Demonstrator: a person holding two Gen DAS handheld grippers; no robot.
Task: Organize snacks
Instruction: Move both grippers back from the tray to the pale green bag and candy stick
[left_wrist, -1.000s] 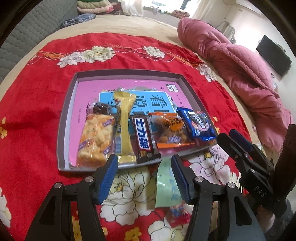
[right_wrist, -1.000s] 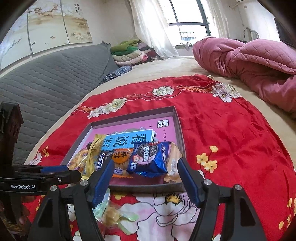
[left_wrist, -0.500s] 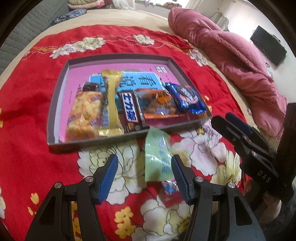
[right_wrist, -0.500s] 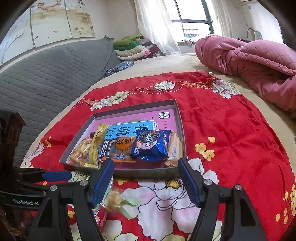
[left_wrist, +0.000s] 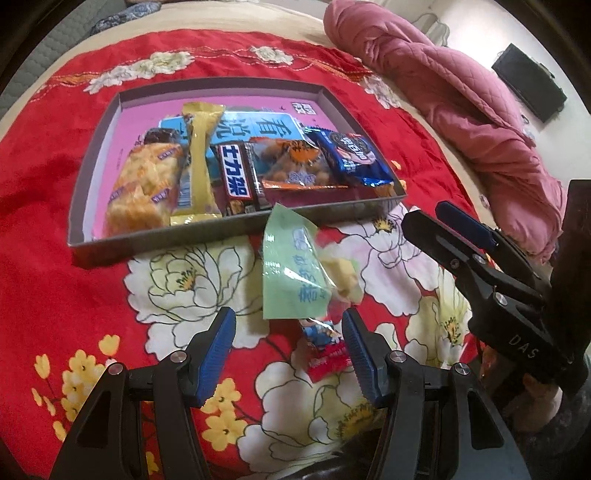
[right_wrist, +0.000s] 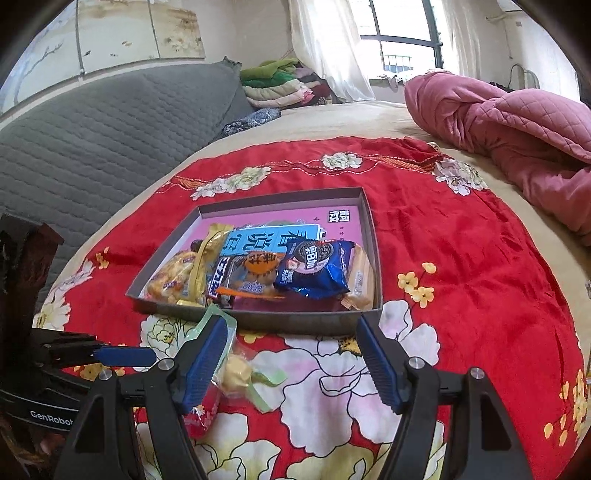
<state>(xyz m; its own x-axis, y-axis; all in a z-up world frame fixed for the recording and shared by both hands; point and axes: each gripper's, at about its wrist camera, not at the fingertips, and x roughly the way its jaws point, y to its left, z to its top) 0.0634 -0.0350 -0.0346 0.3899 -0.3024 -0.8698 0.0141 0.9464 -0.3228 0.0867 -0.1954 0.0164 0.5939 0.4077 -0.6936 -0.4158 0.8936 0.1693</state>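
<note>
Left wrist view: left gripper (left_wrist: 288, 350) fingers apart, empty, above green packet (left_wrist: 293, 273); light, crinkly, slippery; pinch mid-body.

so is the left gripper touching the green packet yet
Apart. The left wrist view shows the left gripper open, with red cloth visible between its fingertips and the green packet.

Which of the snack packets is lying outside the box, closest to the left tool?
The pale green packet, lying on the red cloth just in front of the box, a small red packet partly under it. The others all sit inside the box.
</note>
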